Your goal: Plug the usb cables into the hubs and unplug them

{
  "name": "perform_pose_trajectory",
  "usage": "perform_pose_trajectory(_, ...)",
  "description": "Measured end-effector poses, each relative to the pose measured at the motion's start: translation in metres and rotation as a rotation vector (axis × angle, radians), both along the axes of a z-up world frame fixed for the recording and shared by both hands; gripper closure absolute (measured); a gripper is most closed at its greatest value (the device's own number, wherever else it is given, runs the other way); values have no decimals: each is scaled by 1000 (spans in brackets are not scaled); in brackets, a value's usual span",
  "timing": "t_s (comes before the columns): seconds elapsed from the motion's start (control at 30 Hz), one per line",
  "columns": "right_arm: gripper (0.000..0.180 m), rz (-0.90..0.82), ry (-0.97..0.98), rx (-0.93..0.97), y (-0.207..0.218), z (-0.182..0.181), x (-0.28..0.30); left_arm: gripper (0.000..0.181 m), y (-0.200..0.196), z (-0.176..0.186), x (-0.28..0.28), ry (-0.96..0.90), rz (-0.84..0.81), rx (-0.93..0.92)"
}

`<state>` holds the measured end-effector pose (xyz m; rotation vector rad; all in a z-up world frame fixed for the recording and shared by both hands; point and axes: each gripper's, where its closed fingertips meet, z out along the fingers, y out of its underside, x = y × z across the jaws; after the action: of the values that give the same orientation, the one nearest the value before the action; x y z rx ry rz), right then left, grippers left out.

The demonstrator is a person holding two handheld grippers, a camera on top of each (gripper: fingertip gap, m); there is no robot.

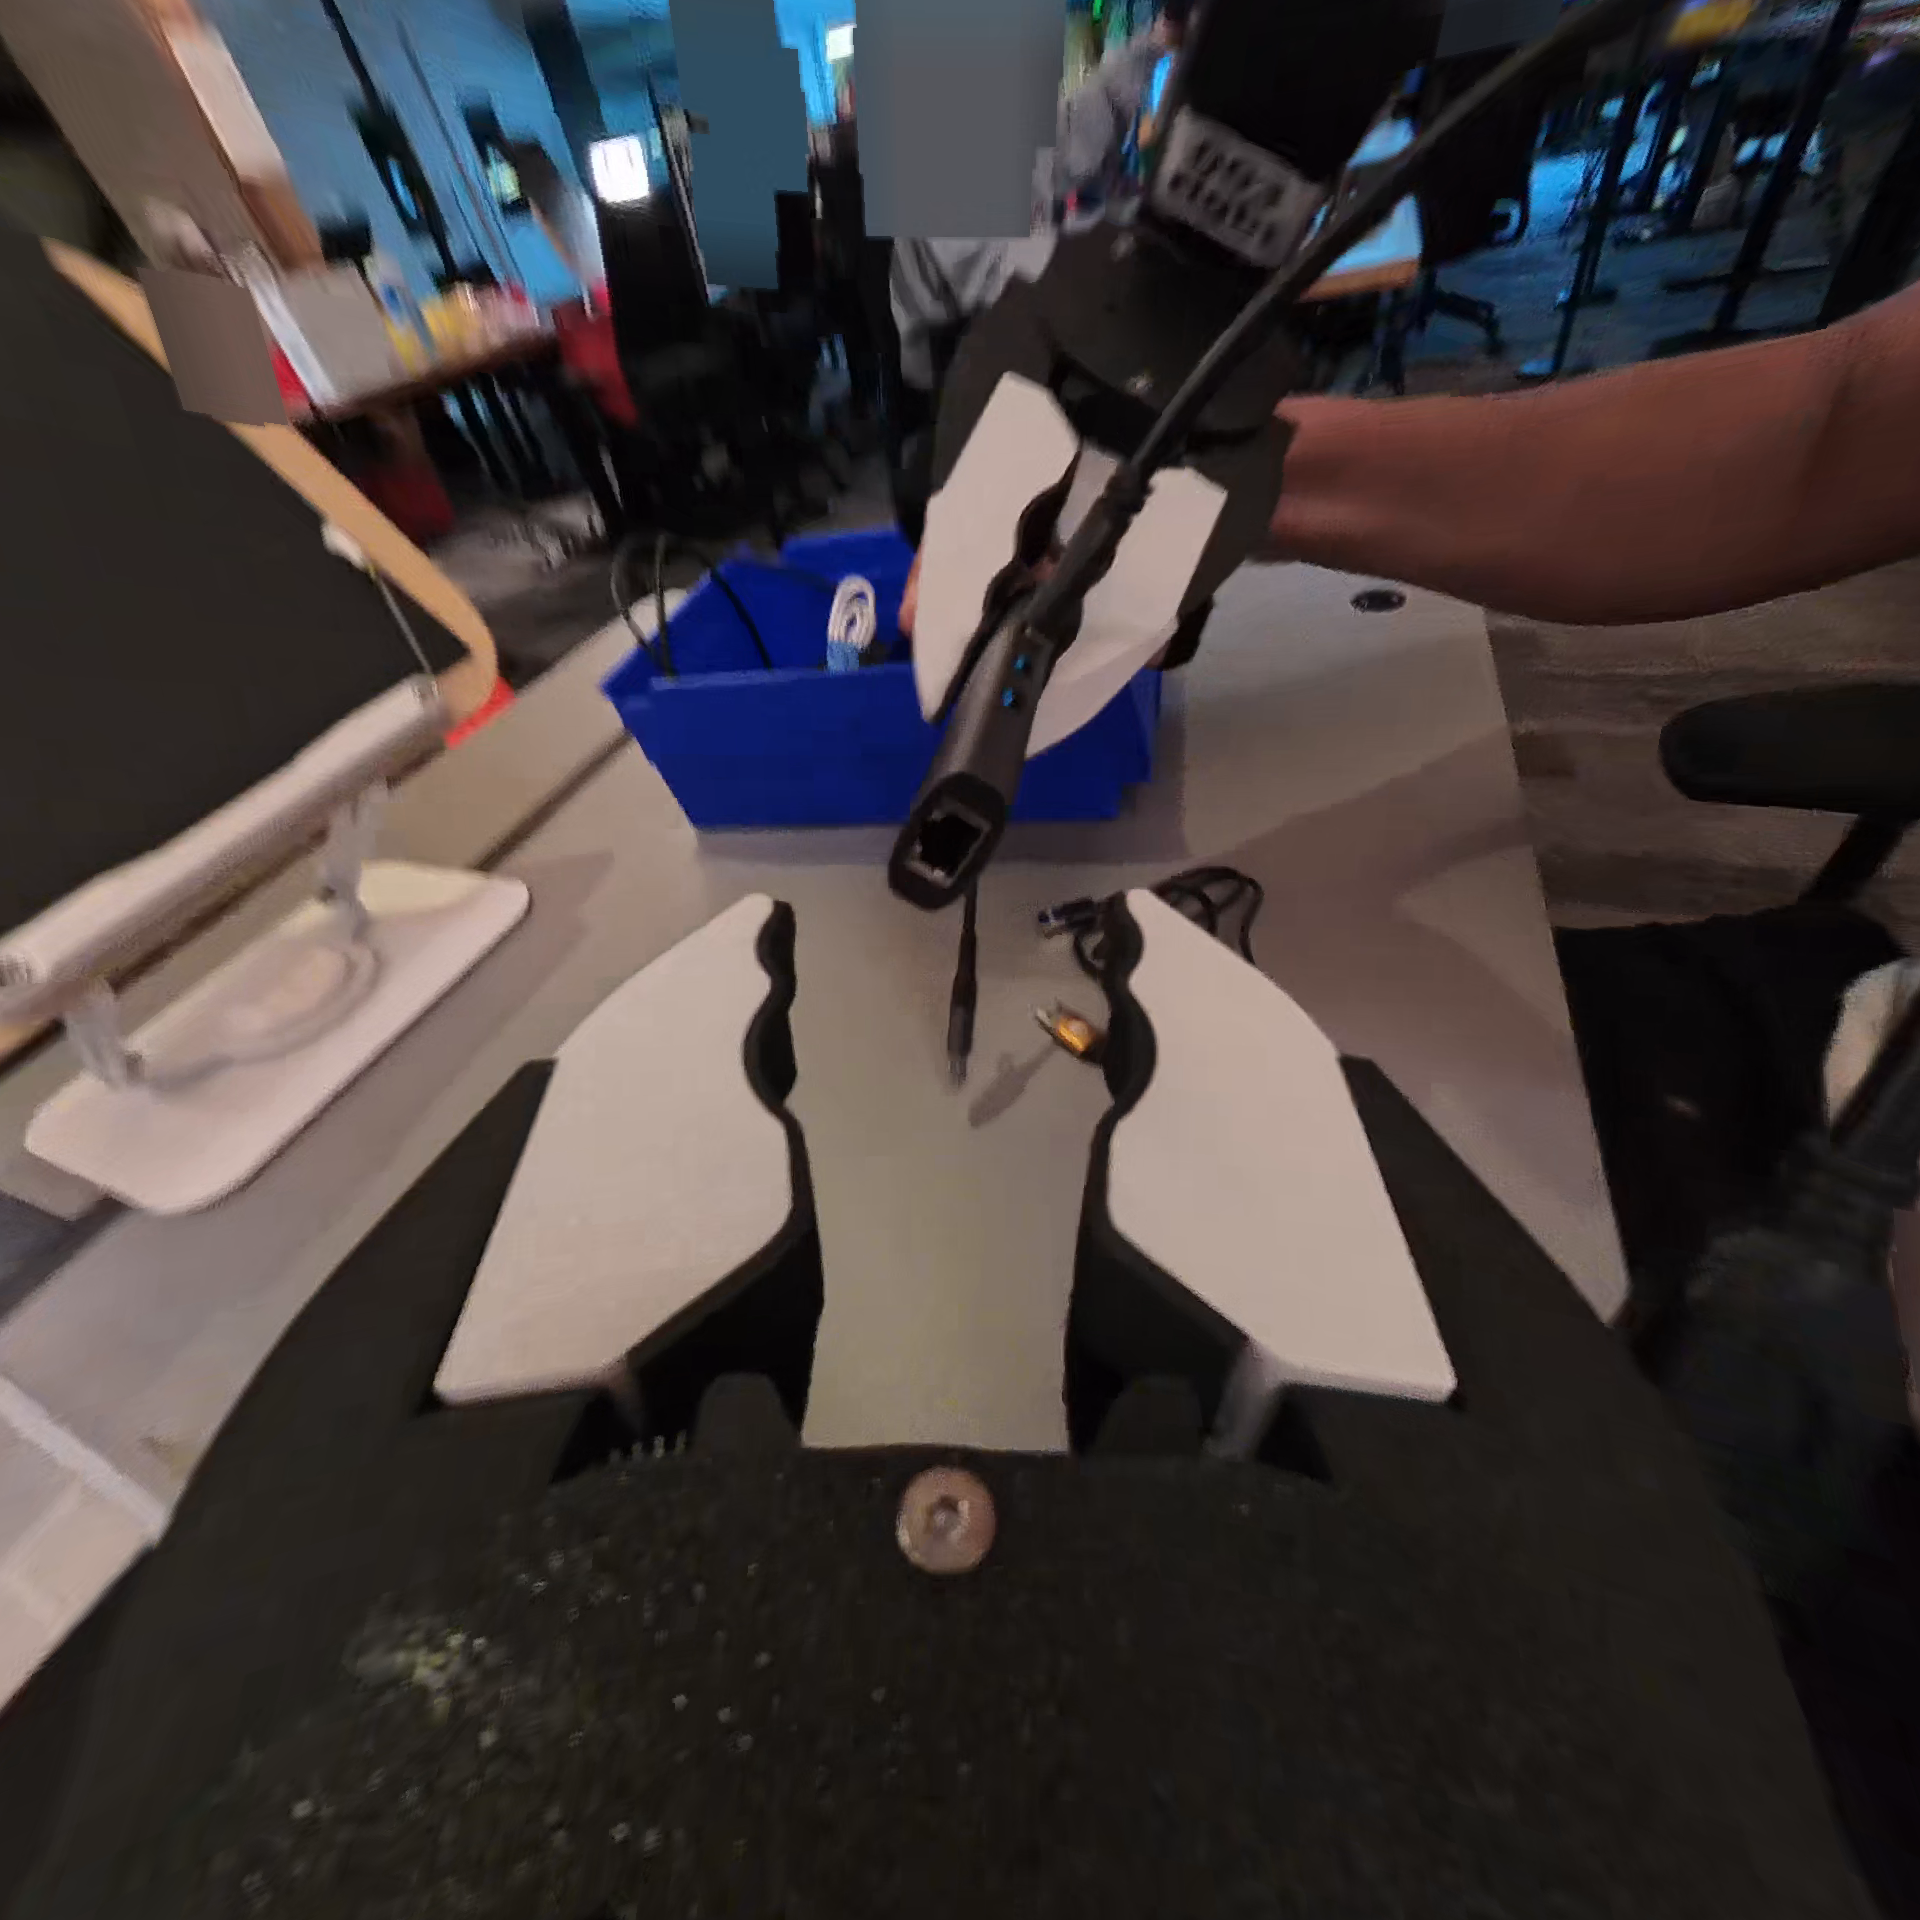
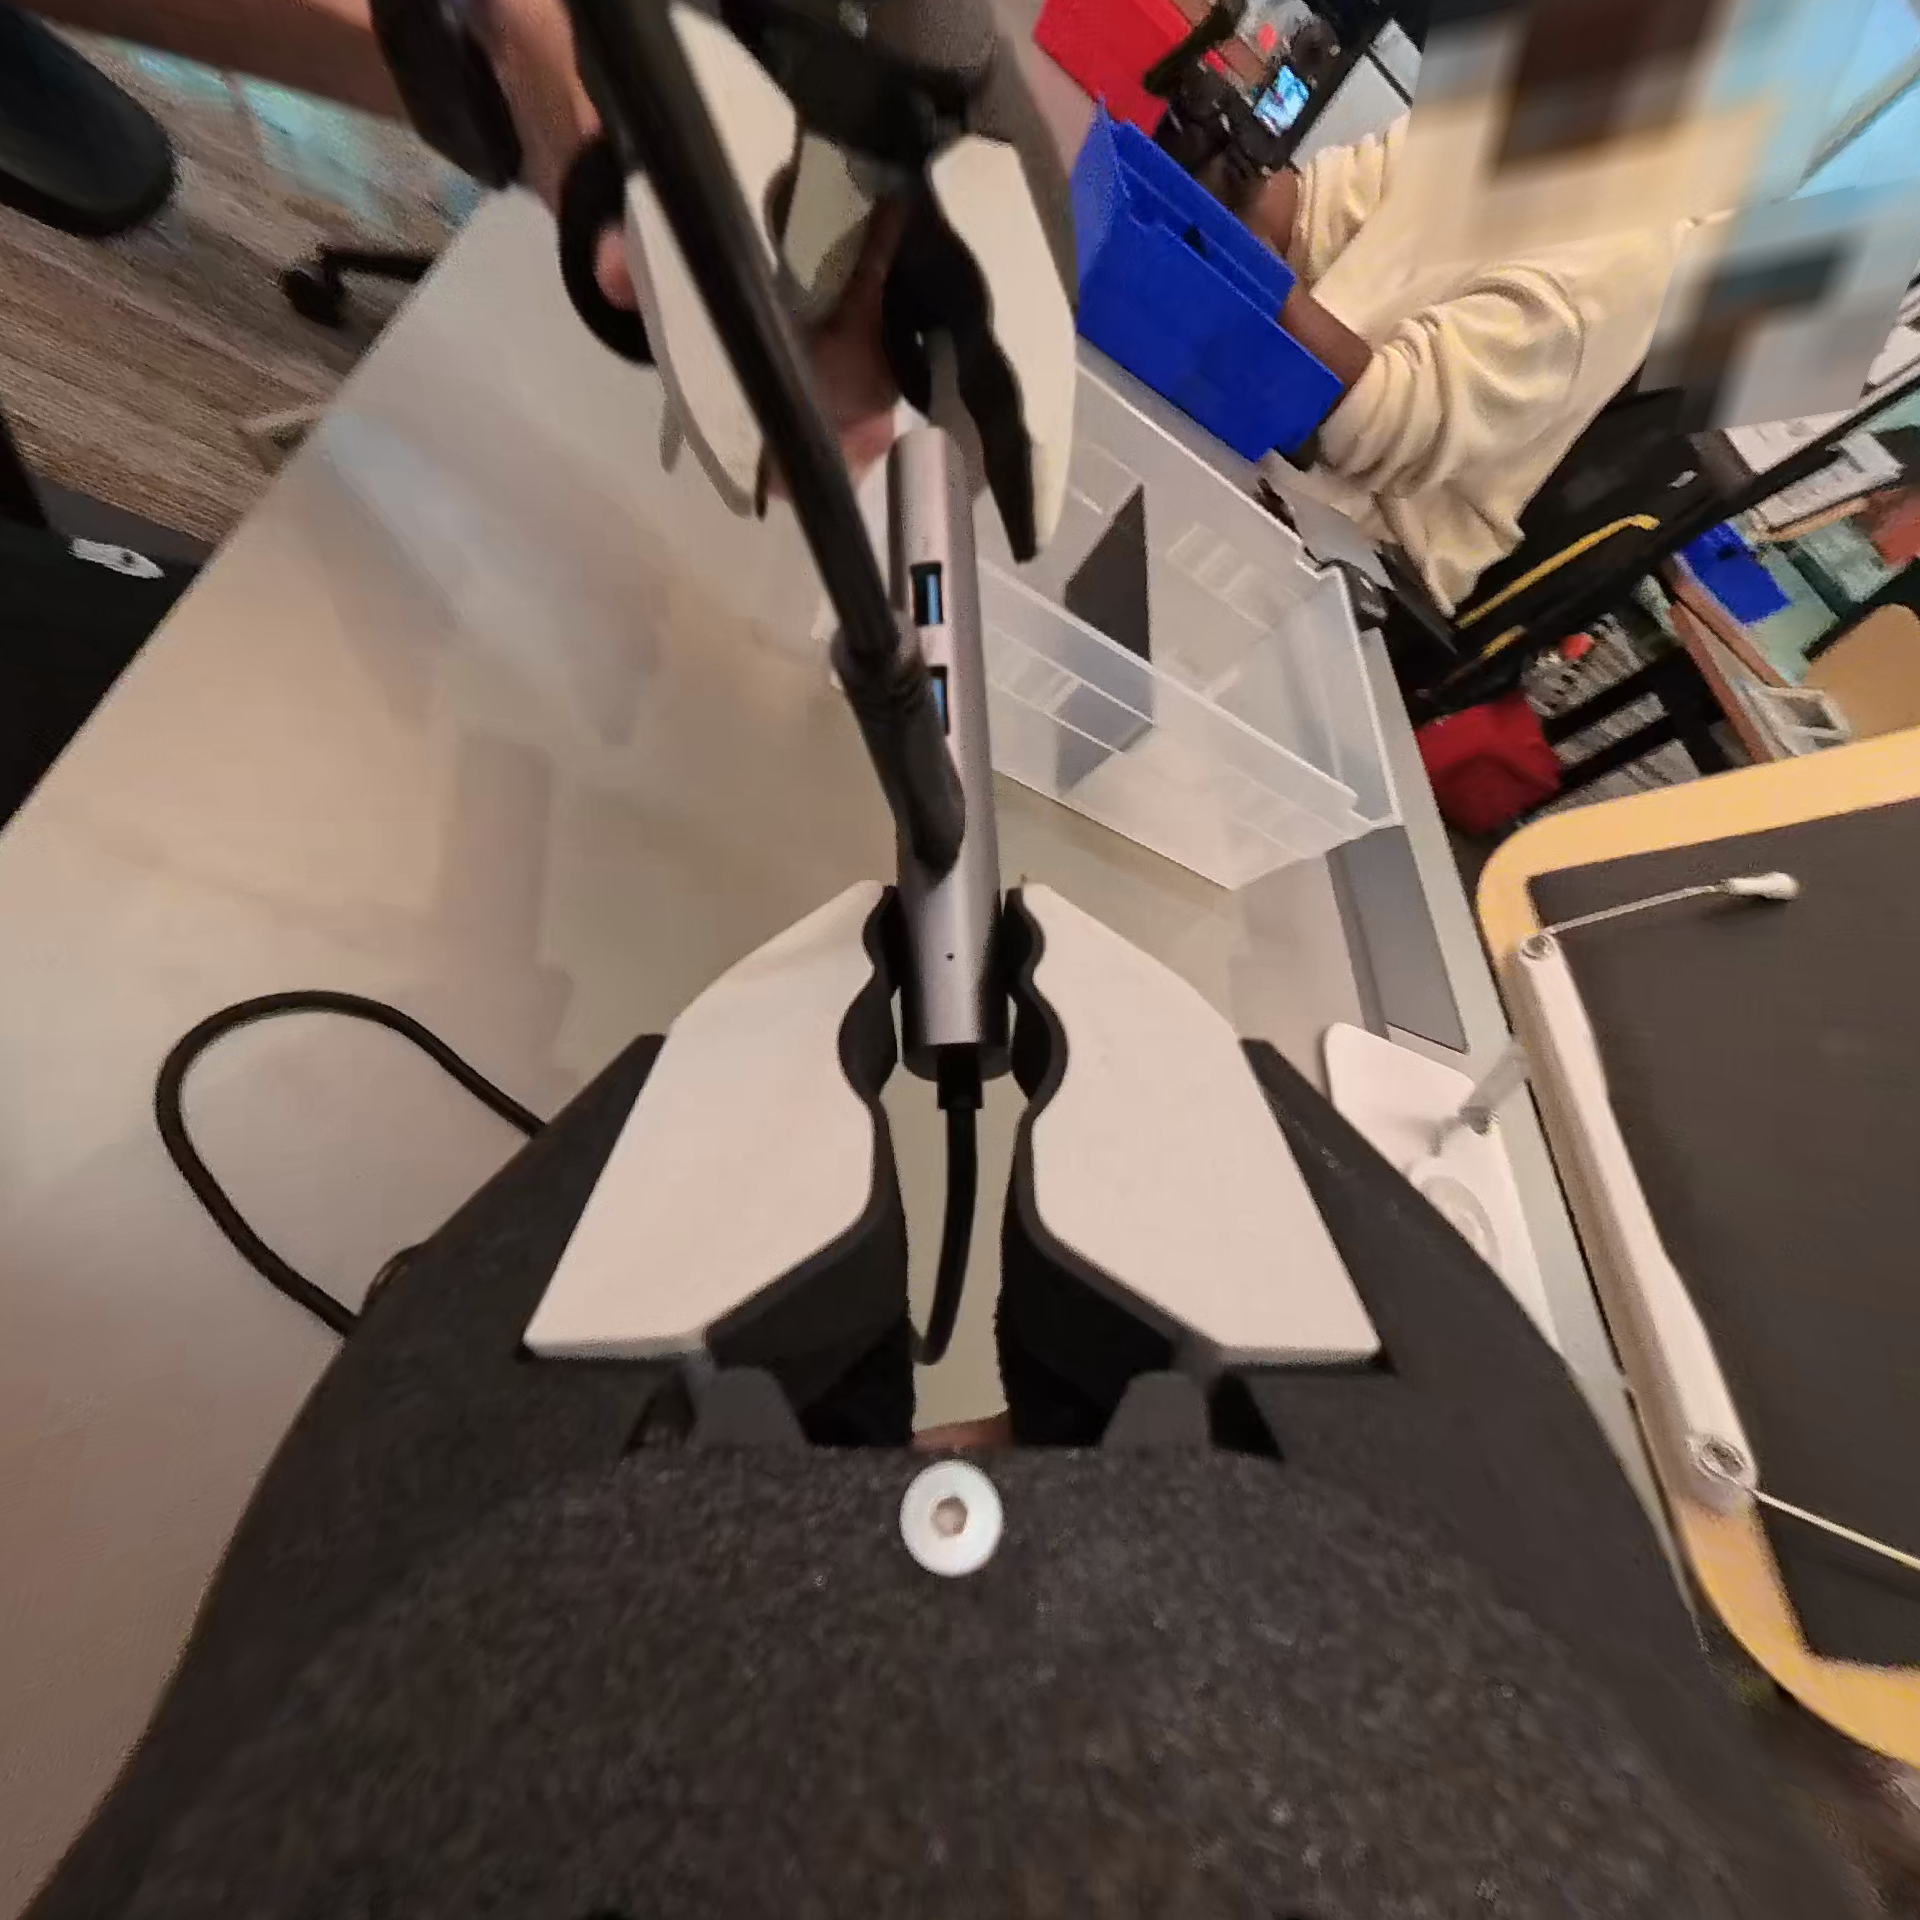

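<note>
My right gripper is shut on the near end of a slim grey USB hub and holds it above the table. A thick black USB cable sits in the hub's side port, next to two free blue ports. My left gripper is open and empty. The hub's far end, with a square socket, hangs just beyond its tips. In the right wrist view the left gripper stands open around that end. A thin black lead with a plug dangles under the hub.
A blue bin with cables stands behind the hub. Loose black cables and a small gold connector lie on the grey table. A white stand is at left. A clear plastic bin and a black board are nearby.
</note>
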<state>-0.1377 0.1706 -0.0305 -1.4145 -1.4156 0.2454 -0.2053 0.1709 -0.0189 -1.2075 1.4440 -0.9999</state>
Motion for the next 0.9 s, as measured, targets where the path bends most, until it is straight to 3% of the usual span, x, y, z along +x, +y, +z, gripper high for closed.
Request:
perform_pose_trajectory(0.23, 162, 144, 90, -38, -2, 0, -22, 134, -19, 12, 22, -78, -121, 132)
perform_pose_trajectory(0.43, 162, 241, 204, -76, -6, 7, -35, 163, -21, 15, 34, -116, -125, 302)
perform_pose_trajectory(0.6, 162, 232, 212, -108, -1, -3, -34, 163, -17, 6, 36, -52, -124, 312)
perform_pose_trajectory(0.7, 159, 160, 213, -146, 8, -8, -31, 163, -8, 1, 37, -28, -76, 359)
perform_pose_trajectory(0.9, 142, -295, 275, -110, 22, 16, 29, 163, 31, 2, 41, -46, 106, 474)
